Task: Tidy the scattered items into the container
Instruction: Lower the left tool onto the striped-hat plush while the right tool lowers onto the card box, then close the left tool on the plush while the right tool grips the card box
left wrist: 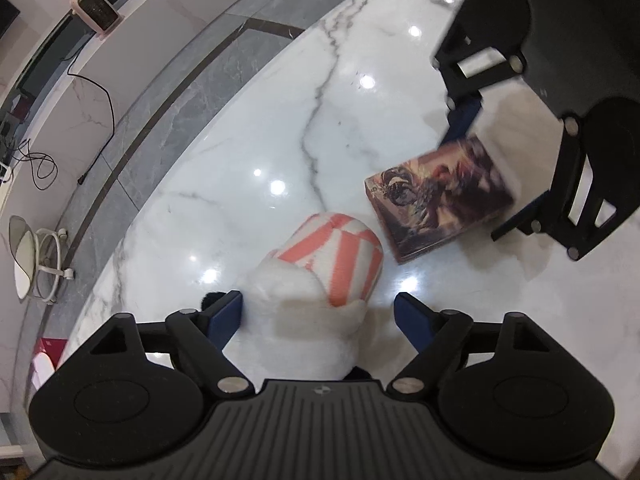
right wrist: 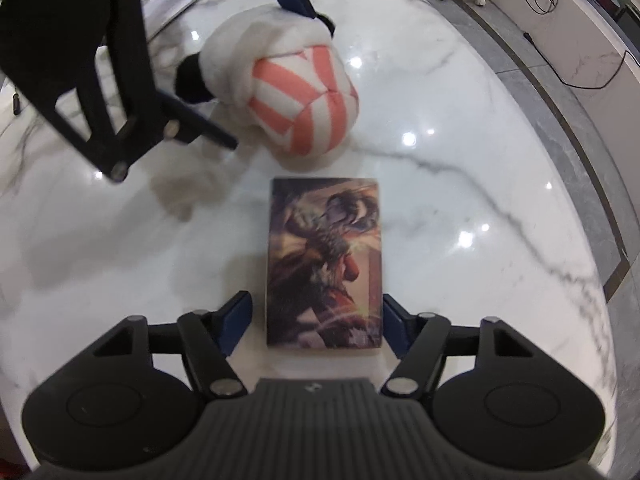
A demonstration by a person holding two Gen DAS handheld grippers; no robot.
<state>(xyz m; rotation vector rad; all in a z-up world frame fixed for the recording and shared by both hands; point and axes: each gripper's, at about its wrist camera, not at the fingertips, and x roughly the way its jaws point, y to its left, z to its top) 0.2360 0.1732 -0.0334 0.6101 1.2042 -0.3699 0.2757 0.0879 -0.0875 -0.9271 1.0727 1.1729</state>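
Observation:
A white plush toy (left wrist: 336, 264) with a pink-and-white striped part lies on the marble table (left wrist: 280, 120). My left gripper (left wrist: 320, 312) points down over it, open, with the toy between its blue pads; the left pad brushes the fur and the right pad stands clear. Beside it lies a flat box with a dark fantasy picture (right wrist: 324, 264). My right gripper (right wrist: 316, 312) straddles the near end of this box, open, with a thin gap at each pad. The box (left wrist: 440, 200) and right gripper (left wrist: 488, 168) also show in the left wrist view. No container is in view.
The table's curved edge (right wrist: 580, 240) runs close on the far side, with grey floor beyond. A flat white object (right wrist: 172, 0) lies on the table behind the plush toy (right wrist: 304, 108). A wheeled stool (left wrist: 36, 264), cables and a small heater (left wrist: 96, 12) stand off the table.

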